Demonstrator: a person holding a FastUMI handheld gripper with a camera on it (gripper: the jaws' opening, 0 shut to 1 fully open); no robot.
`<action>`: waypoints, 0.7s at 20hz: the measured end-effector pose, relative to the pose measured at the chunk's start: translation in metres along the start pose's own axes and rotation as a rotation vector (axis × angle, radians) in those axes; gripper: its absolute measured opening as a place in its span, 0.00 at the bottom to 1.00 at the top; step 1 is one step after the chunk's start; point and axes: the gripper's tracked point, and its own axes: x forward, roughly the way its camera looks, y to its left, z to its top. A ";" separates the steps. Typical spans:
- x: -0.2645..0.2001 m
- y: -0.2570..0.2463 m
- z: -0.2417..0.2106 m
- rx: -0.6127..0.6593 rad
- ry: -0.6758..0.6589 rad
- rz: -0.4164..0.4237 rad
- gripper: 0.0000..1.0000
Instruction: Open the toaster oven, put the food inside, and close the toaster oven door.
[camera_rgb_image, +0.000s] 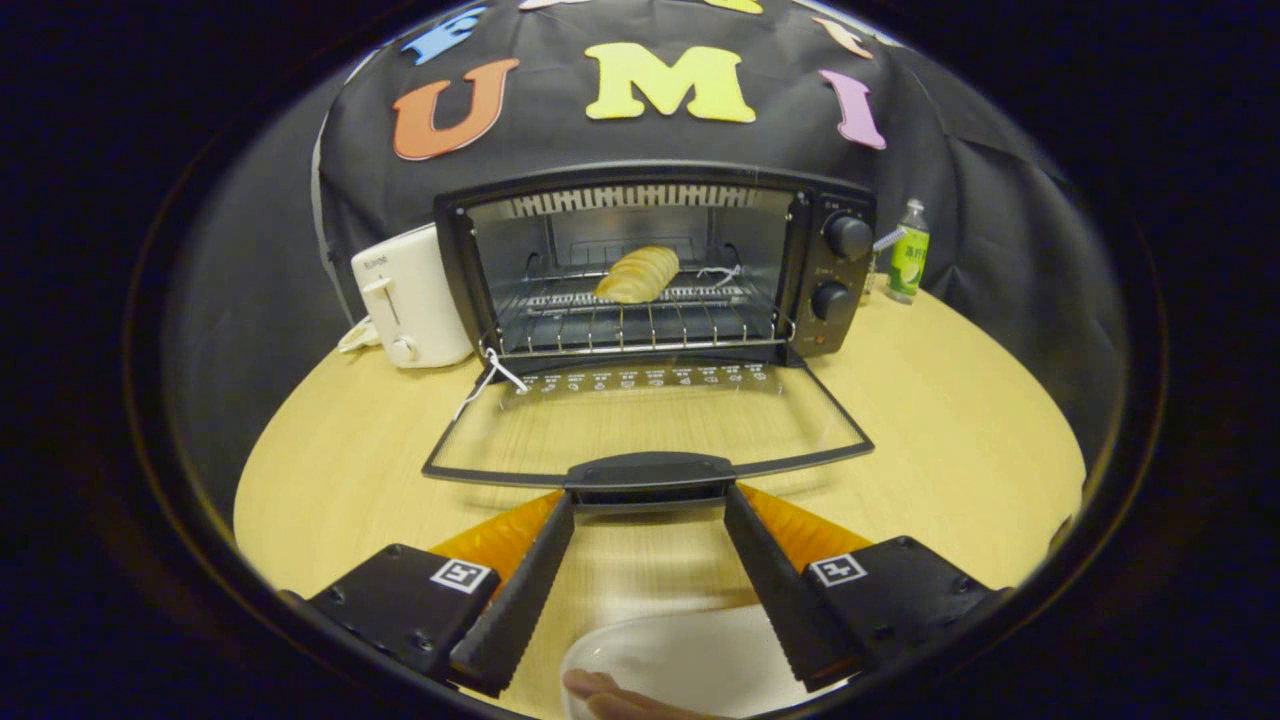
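Observation:
A black toaster oven (840, 270) stands at the back of the wooden table with its glass door (650, 420) folded down flat toward me. A pale ridged bread roll (637, 274) lies on the wire rack (640, 325) inside the cavity. My gripper (648, 497) is open, its fingertips reaching the underside of the door's black handle (648, 470), one at each end of it. Nothing is held between the fingers.
A white pop-up toaster (410, 297) stands left of the oven, a small green-labelled bottle (908, 252) to its right. Below my fingers lies a white plate (690, 660) with a person's fingers (610, 697) on its rim. White string hangs from the rack's left corner.

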 end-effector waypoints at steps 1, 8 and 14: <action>-0.004 0.000 0.006 -0.018 -0.031 -0.008 1.00; -0.014 0.004 0.047 -0.074 -0.195 -0.004 1.00; -0.020 0.005 0.076 -0.063 -0.287 0.012 1.00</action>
